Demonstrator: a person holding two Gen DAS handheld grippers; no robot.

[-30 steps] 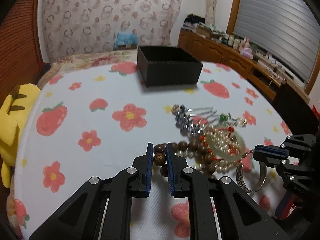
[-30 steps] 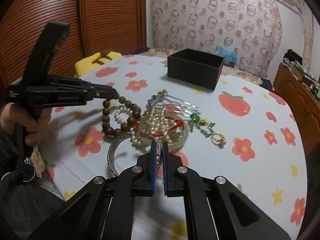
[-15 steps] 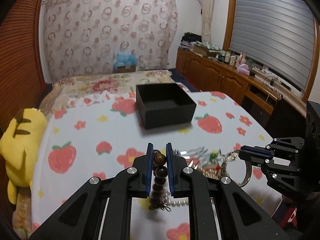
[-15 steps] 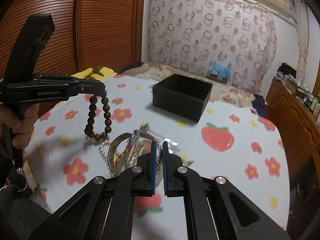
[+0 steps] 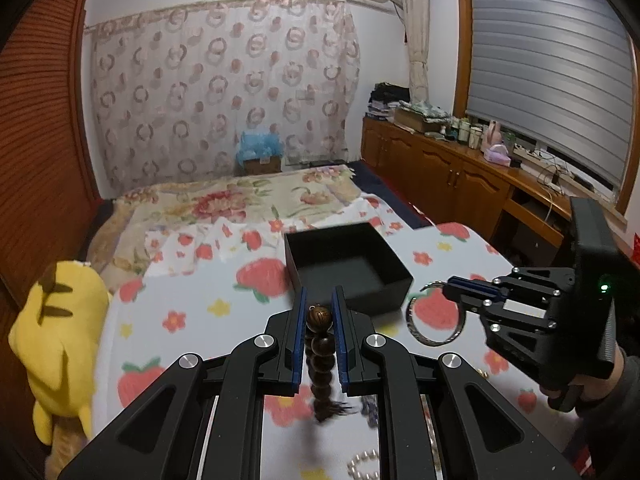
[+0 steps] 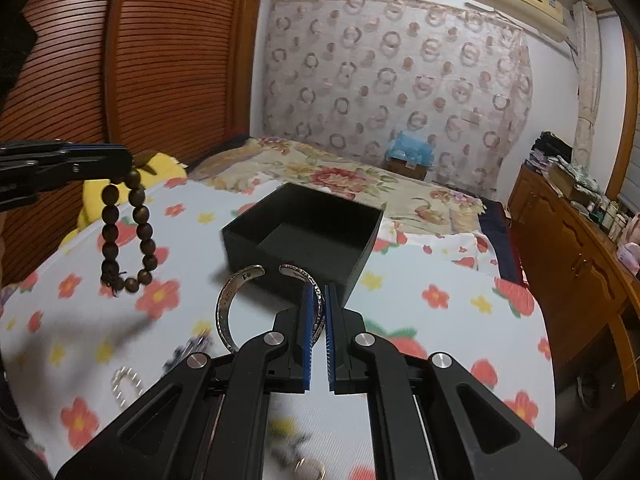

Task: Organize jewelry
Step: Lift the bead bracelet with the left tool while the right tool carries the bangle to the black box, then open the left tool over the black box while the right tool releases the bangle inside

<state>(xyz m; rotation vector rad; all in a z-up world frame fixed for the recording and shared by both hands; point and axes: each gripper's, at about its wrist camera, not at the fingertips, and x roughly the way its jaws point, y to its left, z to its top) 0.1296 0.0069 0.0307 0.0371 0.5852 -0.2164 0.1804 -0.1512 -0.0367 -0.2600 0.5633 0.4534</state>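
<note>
Brown wooden beads [image 5: 320, 354] hang in a loop from the left gripper [image 5: 319, 320], whose blue pads are closed on the top bead; in the right wrist view the same beads [image 6: 127, 232] dangle at about 9 o'clock, clear of the cloth. Pinching one bead lets the rest fall straight under their own weight, so the loop should drop into a container without snagging. The right gripper [image 6: 319, 320] is clamped on one side of a silver cuff [image 6: 244, 304], held on edge with its gap facing away toward the box; from the left wrist view the cuff [image 5: 436, 316] sits at 3 o'clock, just beside the box's near right corner.

The black box [image 6: 304, 232] stands open at 12 o'clock in both views, on the strawberry cloth [image 5: 200, 292], and nothing can be seen lying in it. Both pieces are raised off the cloth and near the box's near wall [image 5: 376, 298], which suggests they are being carried there for storage. The next step is likely to bring each piece over the opening before letting go; the beads swing freely, so a release too early could drop them on the rim.

Pearls [image 6: 126, 384] and other blurred pieces remain on the cloth at 7 o'clock in the right wrist view, not yet sorted.
</note>
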